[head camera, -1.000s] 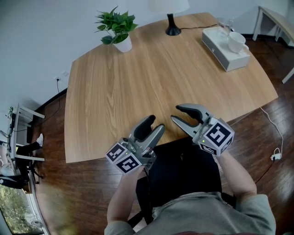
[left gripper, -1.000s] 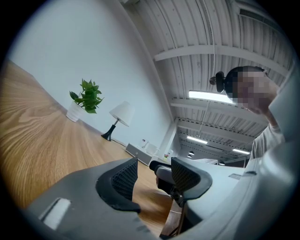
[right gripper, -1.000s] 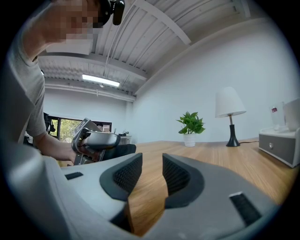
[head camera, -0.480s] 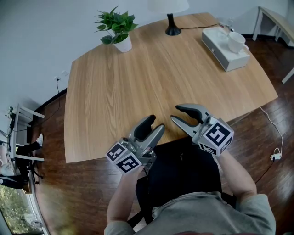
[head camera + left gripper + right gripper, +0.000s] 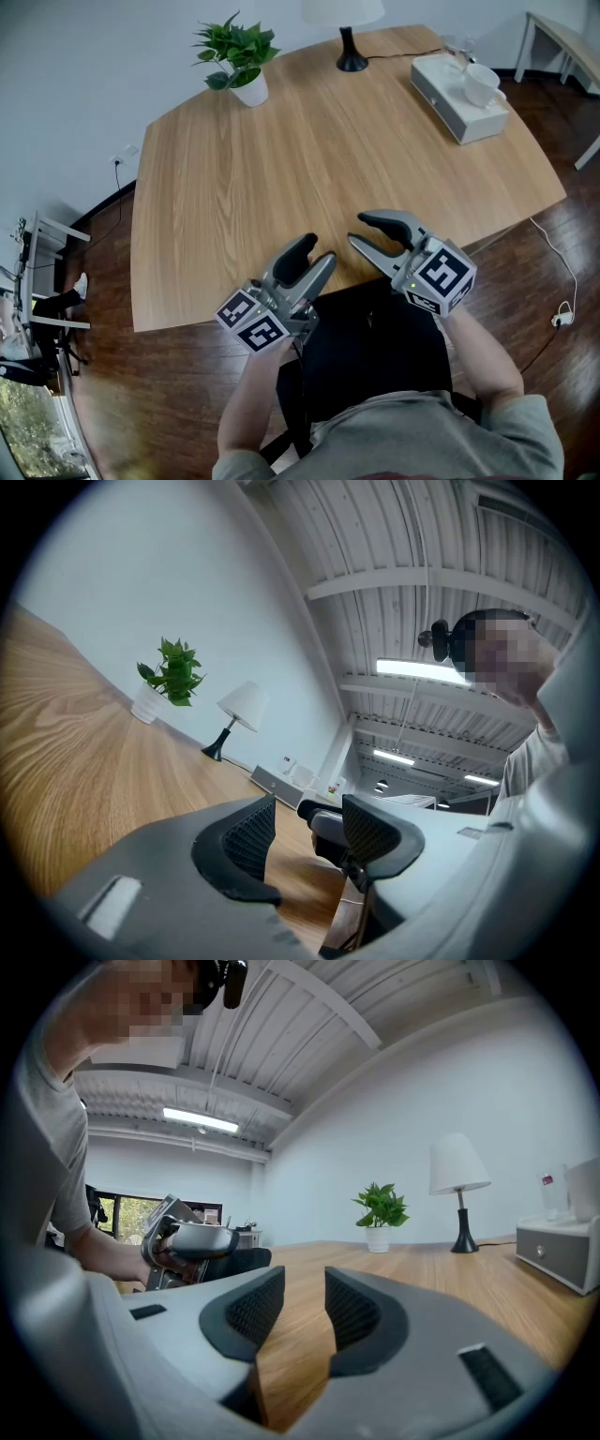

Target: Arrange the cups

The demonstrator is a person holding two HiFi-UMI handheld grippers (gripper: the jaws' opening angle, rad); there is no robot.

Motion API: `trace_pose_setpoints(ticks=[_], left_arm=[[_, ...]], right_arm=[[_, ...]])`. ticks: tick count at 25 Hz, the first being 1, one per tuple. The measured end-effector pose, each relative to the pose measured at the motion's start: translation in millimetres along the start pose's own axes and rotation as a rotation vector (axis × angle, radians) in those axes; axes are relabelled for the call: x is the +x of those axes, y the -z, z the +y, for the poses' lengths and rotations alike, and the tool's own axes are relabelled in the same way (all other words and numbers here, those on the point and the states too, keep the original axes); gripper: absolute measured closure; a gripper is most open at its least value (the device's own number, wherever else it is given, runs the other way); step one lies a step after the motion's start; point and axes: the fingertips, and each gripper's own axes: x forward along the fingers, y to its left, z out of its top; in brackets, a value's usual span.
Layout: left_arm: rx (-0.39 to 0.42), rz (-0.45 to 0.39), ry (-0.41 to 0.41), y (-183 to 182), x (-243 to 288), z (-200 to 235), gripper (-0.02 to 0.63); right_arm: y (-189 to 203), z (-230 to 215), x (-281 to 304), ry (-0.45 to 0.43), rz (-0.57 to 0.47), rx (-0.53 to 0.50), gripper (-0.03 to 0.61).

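A white cup (image 5: 481, 84) stands on a white box (image 5: 448, 99) at the table's far right corner, with a clear glass (image 5: 461, 47) just behind it. Both grippers hover over the near edge of the wooden table (image 5: 281, 159), far from the cups. My left gripper (image 5: 317, 255) is open with nothing between its jaws, and in its own view the left gripper (image 5: 302, 816) looks across the table toward the box (image 5: 274, 782). My right gripper (image 5: 359, 231) is also open and empty. The right gripper (image 5: 303, 1290) points level over the wood, with the left gripper (image 5: 192, 1241) seen at its left.
A potted plant (image 5: 239, 58) stands at the table's far left and a lamp (image 5: 349, 42) at the far middle. A cable runs from the lamp toward the box. Dark wood floor surrounds the table, and another table's edge (image 5: 562, 37) shows at far right.
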Motion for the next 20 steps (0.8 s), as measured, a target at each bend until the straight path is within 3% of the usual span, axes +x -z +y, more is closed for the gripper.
trace_pose_setpoints(ticks=[20], left_arm=[[-0.001, 0.001, 0.001, 0.5, -0.7, -0.8, 0.379]], right_arm=[[1.6, -1.1, -2.7, -0.003, 0.012, 0.014, 0.453]])
